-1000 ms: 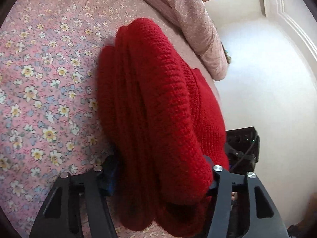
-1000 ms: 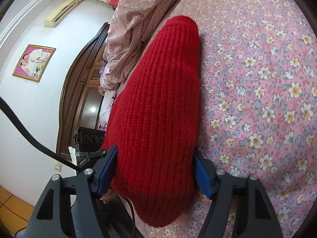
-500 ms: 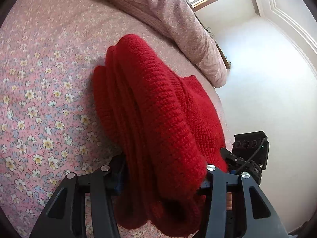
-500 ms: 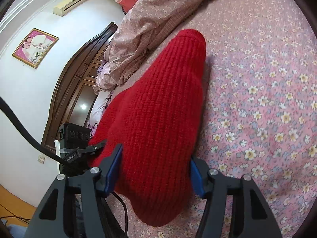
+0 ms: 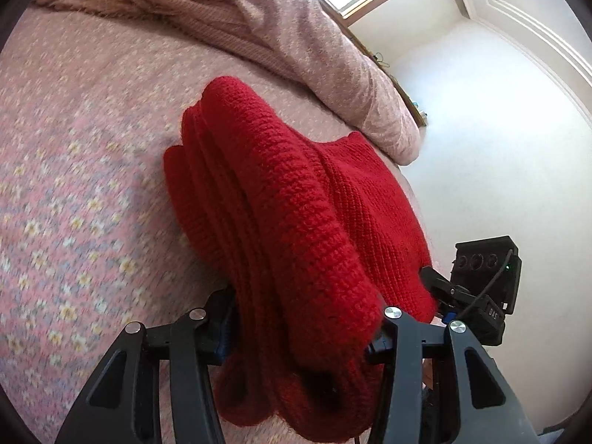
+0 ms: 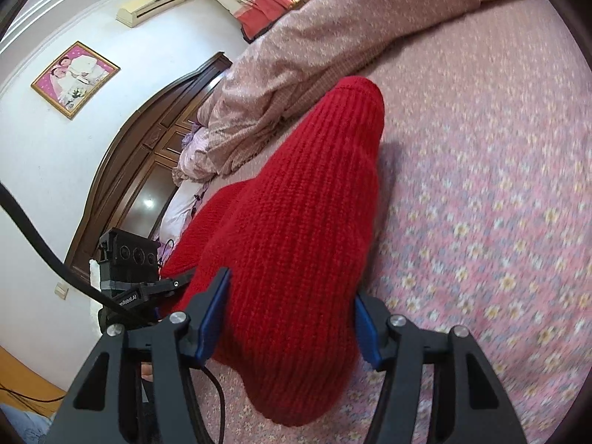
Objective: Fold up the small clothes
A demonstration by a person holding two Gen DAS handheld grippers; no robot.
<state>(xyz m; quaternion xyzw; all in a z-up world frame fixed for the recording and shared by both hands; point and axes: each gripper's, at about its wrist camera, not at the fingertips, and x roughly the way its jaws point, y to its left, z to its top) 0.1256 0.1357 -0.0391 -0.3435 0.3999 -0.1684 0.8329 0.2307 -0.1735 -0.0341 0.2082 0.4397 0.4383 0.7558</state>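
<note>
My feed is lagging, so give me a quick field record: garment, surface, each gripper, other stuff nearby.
garment: red knit sweater, folded into a thick bundle
surface: floral bedsheet
left gripper: fingers shut on sweater, at one end of the bundle
right gripper: fingers shut on sweater, at the other end
nearby: pink quilt bunched beyond the sweater
background: framed picture, wooden wardrobe

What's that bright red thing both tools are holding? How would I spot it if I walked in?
Look at the bed with the pink flowered sheet, in front of the rumpled beige quilt. Near its edge lies a folded red sweater, a thick bundle clamped between the fingers of the left gripper and the right gripper. It is the only solid red, chunky ribbed knit among pale flowered fabrics.
</note>
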